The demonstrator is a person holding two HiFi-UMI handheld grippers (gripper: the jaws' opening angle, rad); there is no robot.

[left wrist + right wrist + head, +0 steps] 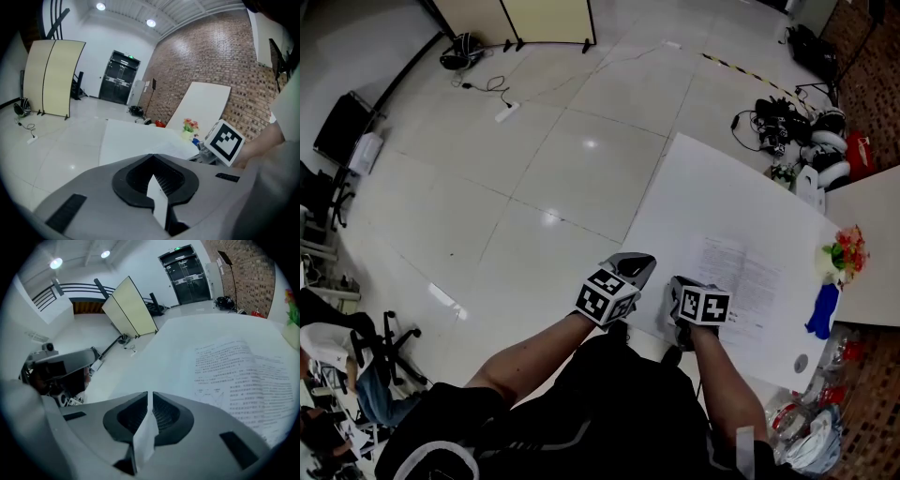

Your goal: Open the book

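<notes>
White-paged open book [243, 376] just beyond closed right claw [149, 398]; left claw [153, 160] closed too

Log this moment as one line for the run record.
book: lying open on table | left gripper: jaws together, by table edge | right gripper: jaws together, near open page

Left tongs [637, 266], right tongs [682, 287], both closed, side by side

book [741, 272], apparently open, printed pages up
</notes>
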